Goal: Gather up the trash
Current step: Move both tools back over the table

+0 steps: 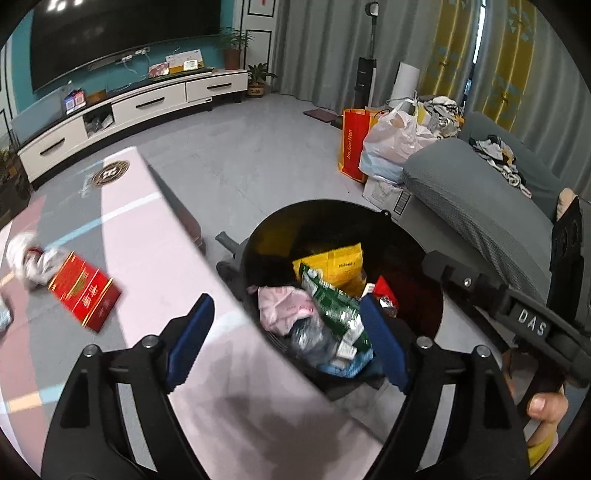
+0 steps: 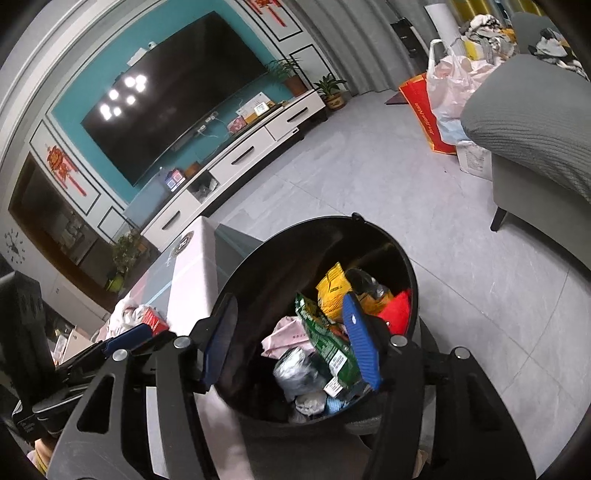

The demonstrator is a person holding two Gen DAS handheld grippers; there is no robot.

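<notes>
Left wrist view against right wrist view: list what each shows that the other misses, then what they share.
Only the left wrist view shows the whole red box lying flat on the table beside crumpled white wrapping, and the upright vacuum by the curtain. Only the right wrist view shows the wall clock and the red wall ornament. Both show the black trash bin holding a yellow packet and a green wrapper, the TV, the grey sofa, and open, empty jaws.
</notes>
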